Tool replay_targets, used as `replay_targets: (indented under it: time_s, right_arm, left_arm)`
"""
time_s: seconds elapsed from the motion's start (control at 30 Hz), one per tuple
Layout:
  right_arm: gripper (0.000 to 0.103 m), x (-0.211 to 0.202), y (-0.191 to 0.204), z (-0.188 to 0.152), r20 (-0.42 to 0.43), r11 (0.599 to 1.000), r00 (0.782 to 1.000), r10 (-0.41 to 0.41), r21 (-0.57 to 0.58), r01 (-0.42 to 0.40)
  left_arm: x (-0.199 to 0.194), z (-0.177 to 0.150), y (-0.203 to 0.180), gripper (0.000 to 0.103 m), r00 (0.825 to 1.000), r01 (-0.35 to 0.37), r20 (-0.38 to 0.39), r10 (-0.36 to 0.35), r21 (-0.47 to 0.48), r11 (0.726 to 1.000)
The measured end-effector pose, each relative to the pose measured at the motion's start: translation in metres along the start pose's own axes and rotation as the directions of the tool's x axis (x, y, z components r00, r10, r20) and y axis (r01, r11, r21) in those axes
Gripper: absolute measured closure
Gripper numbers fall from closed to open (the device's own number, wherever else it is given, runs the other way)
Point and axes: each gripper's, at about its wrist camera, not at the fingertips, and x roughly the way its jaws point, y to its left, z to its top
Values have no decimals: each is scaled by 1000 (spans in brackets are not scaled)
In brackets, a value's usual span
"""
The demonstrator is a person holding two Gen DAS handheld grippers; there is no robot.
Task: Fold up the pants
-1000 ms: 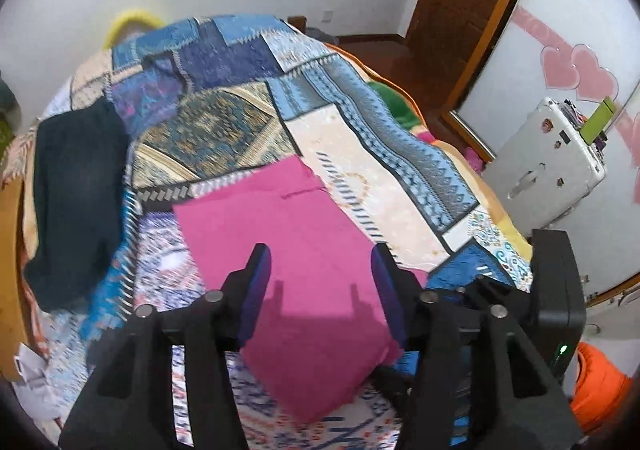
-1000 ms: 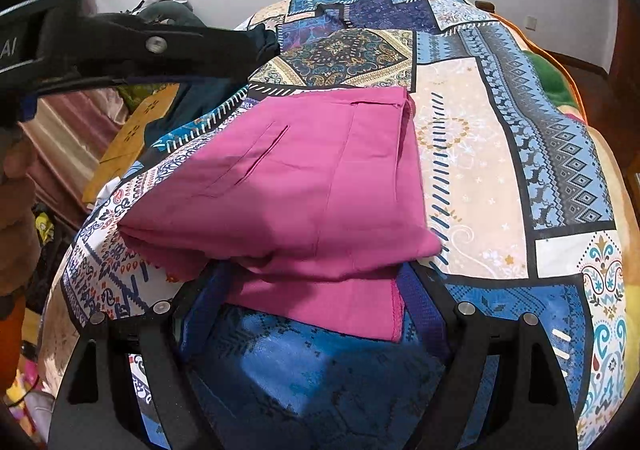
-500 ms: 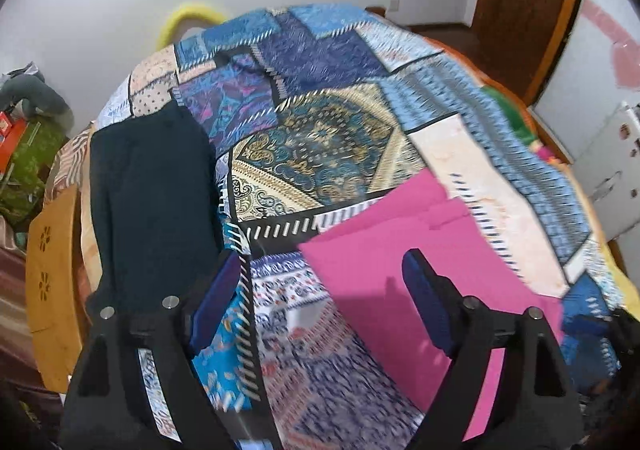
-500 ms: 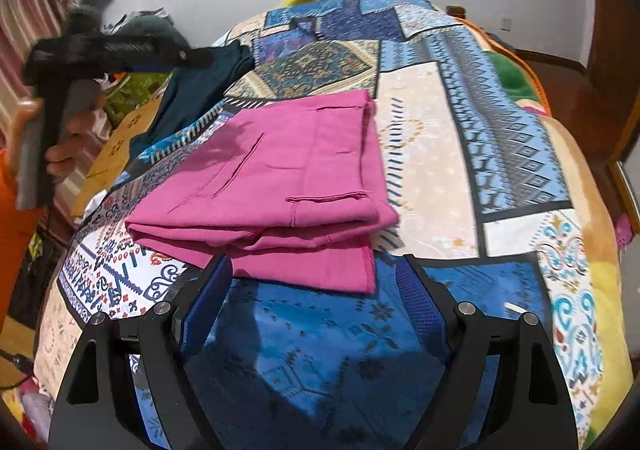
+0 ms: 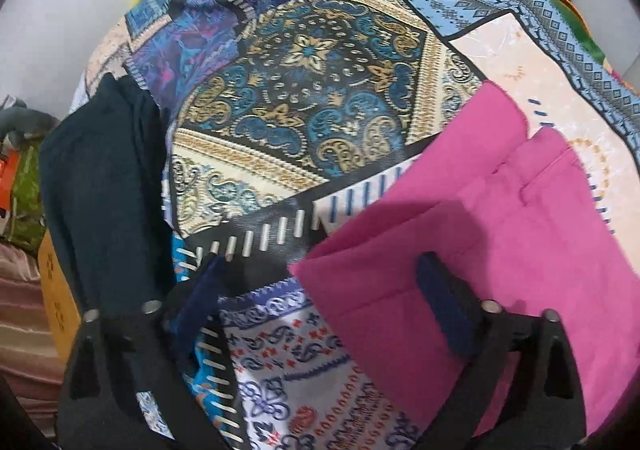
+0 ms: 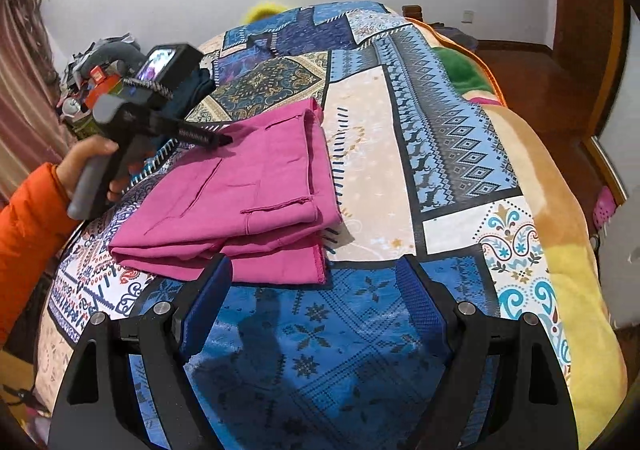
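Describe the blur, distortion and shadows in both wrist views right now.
Left wrist view: motion-smeared, soft on the quilt and the left gripper, with a dark shadow across the pink pants. Right wrist view: sharper, the right gripper crisp, its shadow on the blue patch below. Both views: fisheye bulge and dark corners.

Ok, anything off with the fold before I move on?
Slightly. The pink pants lie folded on the bed, but the layers don't line up: the bottom layer sticks out past the top ones at the near edge. Both grippers are open and hold nothing.
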Motion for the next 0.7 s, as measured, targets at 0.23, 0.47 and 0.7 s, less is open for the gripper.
replay_targets:
  time_s: [0.23,0.47,0.7]
  right_arm:
    - [22,-3,3,3,20,1000,1000,0,-13,0]
    - [22,-3,11,4,31,999,999,30,-29,-30]
    - [22,12,9,3,7,999,999,34,-13,-34]
  left_arm:
    - [-17,-26,0,3,999,-32,-10,34,109,994]
    - [-52,-69,11,3,1000,-2,20,0,76,997]
    - [-85,-116,11,3,989,124,76,-124,-3,992]
